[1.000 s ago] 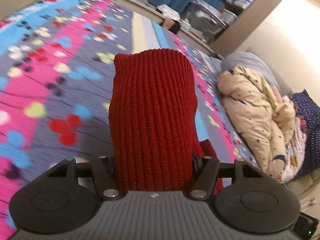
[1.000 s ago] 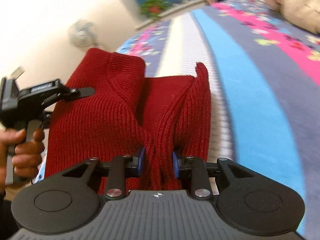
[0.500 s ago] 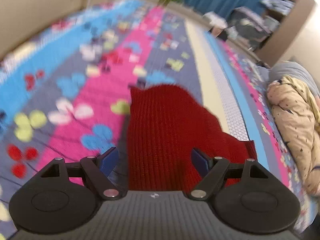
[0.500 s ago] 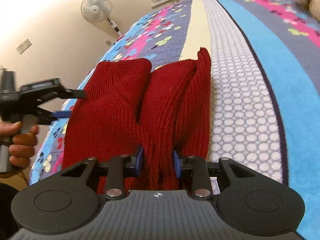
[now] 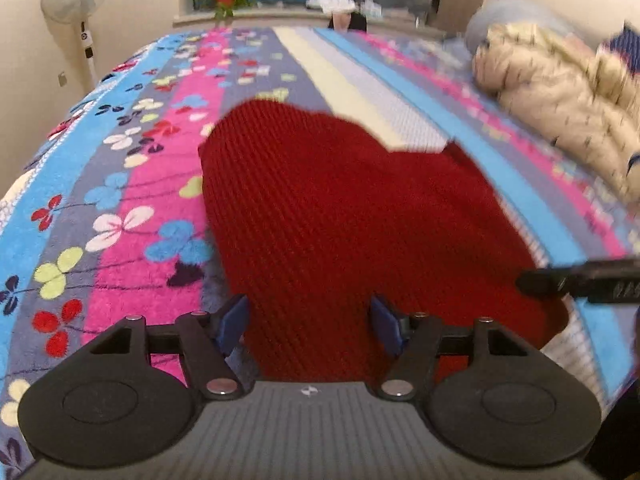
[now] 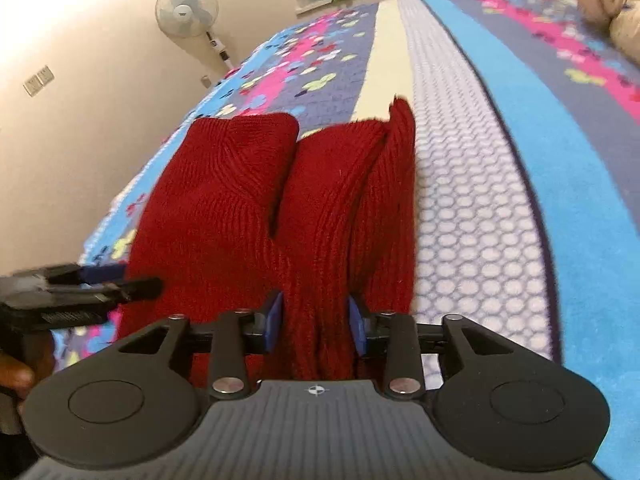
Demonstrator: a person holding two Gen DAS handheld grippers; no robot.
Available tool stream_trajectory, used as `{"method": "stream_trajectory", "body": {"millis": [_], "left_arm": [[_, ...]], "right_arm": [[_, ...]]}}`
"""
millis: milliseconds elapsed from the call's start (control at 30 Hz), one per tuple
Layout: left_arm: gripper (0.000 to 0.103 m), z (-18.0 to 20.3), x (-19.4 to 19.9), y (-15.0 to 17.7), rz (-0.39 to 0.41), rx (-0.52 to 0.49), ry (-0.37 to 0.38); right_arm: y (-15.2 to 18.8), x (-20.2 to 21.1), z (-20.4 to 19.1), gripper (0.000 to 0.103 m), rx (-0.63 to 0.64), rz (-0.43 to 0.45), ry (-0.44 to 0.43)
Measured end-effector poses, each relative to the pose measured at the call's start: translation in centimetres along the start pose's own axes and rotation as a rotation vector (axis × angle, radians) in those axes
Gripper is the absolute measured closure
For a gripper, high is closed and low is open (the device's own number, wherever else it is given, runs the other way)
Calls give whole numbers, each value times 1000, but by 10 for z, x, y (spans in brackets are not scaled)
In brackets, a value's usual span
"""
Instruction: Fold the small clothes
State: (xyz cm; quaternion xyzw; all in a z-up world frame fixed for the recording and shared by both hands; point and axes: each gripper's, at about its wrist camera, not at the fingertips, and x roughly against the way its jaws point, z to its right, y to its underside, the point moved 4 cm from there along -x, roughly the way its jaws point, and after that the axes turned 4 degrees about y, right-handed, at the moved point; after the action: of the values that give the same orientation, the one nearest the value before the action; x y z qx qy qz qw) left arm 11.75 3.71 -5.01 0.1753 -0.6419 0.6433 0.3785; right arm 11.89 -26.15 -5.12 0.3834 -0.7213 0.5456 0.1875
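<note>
since a second ago the left gripper (image 5: 310, 320) has let go and now stands wide over the dark red ribbed knit garment (image 5: 340, 216), lying partly folded on the striped floral blanket (image 5: 120, 208); the right gripper (image 6: 314, 322) pinches its bunched edge, so folding looks unfinished
</note>
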Motion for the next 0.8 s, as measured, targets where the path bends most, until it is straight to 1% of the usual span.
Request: {"method": "stream_trajectory", "body": {"millis": [67,133,233,333,433,467,500,533,567,633,667,700,733,767,800], "left_arm": [[31,-3,11,0,29,22,8],[31,-3,16,-2,48,29,23],[31,1,23,-6,45,24,34],[31,0,25,-7,52,20,20],[31,-4,24,-7,53,45,17],[31,-4,24,-7,52,49,16],[31,-5,23,-7,52,46,15],[32,-4,23,-7,53,41,15],[32,-3,23,-7,54,37,18],[37,-1,24,-8,58,31,33],[40,0,25,-8,59,31,43],[44,2,26,-8,59,30,61],[49,4,26,-7,56,24,74],[50,7,24,-6,44,7,85],[52,11,20,-3,20,-18,79]], "right_arm": [[0,6,-1,58,3,19,1],[0,13,-2,58,3,35,-2],[3,16,0,57,8,35,18],[8,17,2,58,0,28,18],[10,21,3,59,13,30,9],[10,22,3,68,17,31,-1],[10,21,2,81,23,27,-19],[11,22,0,88,31,26,-31],[11,21,-2,91,43,26,-32],[12,24,-7,92,71,43,-25],[10,27,-8,95,72,58,-33],[8,32,-9,103,64,81,-40],[4,38,-8,103,53,106,-43],[1,42,-5,103,42,120,-38],[1,41,1,103,27,112,-18]]}}
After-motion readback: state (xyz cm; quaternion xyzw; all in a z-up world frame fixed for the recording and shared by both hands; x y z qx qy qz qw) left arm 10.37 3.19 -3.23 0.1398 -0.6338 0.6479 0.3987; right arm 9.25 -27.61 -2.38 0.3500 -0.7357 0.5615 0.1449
